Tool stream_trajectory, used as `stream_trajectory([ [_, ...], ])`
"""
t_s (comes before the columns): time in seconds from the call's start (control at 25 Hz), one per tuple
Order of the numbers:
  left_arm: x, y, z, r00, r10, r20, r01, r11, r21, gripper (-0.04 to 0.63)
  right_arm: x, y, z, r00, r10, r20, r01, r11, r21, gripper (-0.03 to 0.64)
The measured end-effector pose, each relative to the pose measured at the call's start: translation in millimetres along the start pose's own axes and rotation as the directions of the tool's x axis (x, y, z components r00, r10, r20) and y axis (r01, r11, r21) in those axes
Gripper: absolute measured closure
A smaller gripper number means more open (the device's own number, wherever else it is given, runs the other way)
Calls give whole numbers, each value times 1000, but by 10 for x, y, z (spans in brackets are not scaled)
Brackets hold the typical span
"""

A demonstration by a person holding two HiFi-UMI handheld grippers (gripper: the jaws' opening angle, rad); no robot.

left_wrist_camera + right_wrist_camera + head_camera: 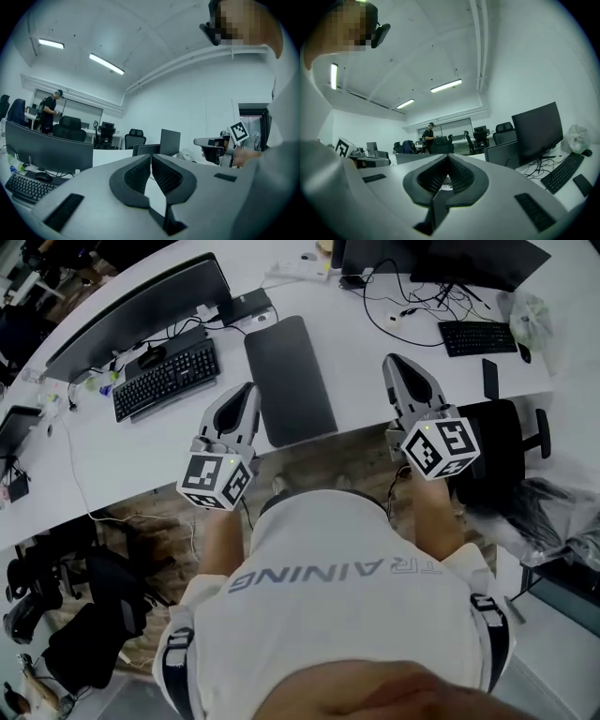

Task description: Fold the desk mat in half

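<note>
Grey desk mat point(291, 381) lies between left gripper point(249, 388) and right gripper point(392, 360), jaws closed, empty.

The head camera looks steeply down past the person's shirt point(347, 587) onto the white desk point(112, 451). The left gripper point(249, 388) and right gripper point(395, 360) sit close under it. Each gripper camera sits just behind its own fingers point(136, 176), low and very near them. Each faces level, with ceiling lights point(107, 63) high in its picture, and each catches the other gripper at its edge. The curved monitor point(141, 306) and black keyboard point(167, 379) appear in both the head view and the left gripper view.
</note>
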State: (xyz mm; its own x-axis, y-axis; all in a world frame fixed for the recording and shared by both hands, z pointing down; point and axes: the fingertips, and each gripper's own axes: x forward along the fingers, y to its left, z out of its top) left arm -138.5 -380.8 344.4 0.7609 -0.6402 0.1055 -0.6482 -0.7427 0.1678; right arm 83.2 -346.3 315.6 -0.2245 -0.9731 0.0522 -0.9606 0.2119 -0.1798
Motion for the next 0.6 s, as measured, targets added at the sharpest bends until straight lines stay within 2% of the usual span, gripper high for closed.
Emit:
stream_trajectory([
  [0.24,148,-81,170,999,-36,33,36,999,17,557,-177,-167,309,995,-70,74,75,995,-61,594],
  [0.6,113,5,271,998,-27,50,26,1000,13,557,-37,-119,307,996,-52,73,57,996,-68,594],
])
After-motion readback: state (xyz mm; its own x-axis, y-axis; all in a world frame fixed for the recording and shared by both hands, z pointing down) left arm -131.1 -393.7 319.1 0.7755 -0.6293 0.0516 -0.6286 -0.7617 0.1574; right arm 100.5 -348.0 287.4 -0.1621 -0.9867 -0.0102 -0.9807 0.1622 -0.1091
